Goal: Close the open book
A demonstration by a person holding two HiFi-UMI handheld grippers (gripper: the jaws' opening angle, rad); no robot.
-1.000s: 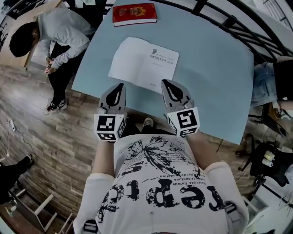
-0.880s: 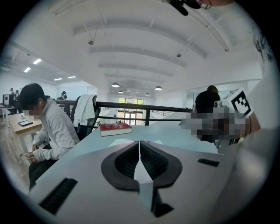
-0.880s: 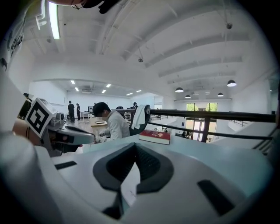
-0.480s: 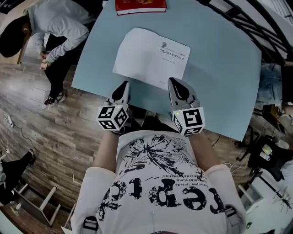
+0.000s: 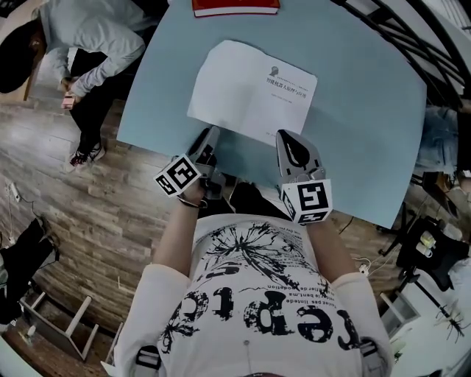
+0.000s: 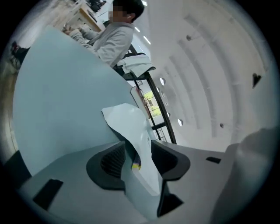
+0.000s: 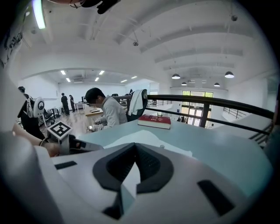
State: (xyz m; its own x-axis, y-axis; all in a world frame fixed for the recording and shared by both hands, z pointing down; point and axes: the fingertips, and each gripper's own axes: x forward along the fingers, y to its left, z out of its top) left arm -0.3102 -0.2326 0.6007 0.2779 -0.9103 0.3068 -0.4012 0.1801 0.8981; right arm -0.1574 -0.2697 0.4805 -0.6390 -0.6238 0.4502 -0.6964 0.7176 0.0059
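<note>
An open book [image 5: 254,92] with white pages lies flat on the light blue table [image 5: 368,110]. My left gripper [image 5: 210,141] is rolled on its side at the book's near left edge. In the left gripper view its jaws are opening, and the thin edge of the book [image 6: 131,127] curves up between them without being pinched by my left gripper [image 6: 138,155]. My right gripper [image 5: 294,141] hovers just short of the book's near right edge. In the right gripper view that gripper [image 7: 134,151] has its tips together and holds nothing, with the book [image 7: 144,140] just ahead.
A closed red book [image 5: 235,7] lies at the table's far edge, also the red book [image 7: 154,121] in the right gripper view. A person in a grey top [image 5: 88,37] bends over on the wooden floor to the left. A black railing [image 7: 210,103] runs behind the table.
My left gripper has rolled onto its side, dropped to the book's near left edge and opened around that edge. The right gripper has sunk a little toward the book.
</note>
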